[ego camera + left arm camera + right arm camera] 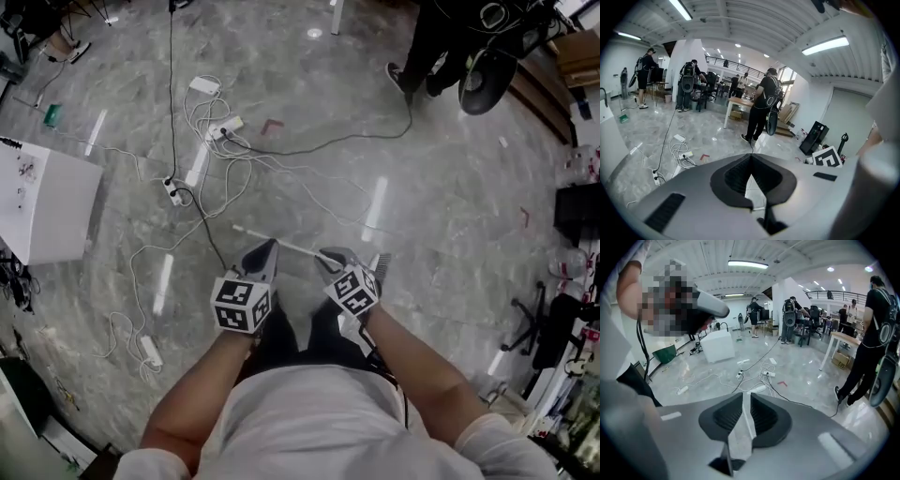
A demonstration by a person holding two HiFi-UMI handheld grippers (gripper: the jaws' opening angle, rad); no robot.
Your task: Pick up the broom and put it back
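Head view: grips the broom (pixel 281 243) in the right gripper (pixel 334 259), thin white handle pointing toward 10 o'clock, just past the left gripper (pixel 265 255), over the cable-strewn floor (pixel 441 206)

Left gripper view: pressed together at the tips, nothing between

Right gripper view: pinches the white handle between the jaws, shaft running on toward 12 o'clock

Looks picked up already; leaves carrying and putting back, no storage spot evident

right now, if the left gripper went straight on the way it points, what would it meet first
Probably the broom handle, which in the head view crosses just ahead of the left gripper. Depth is unclear: its own view shows no handle ahead, so it may pass over.
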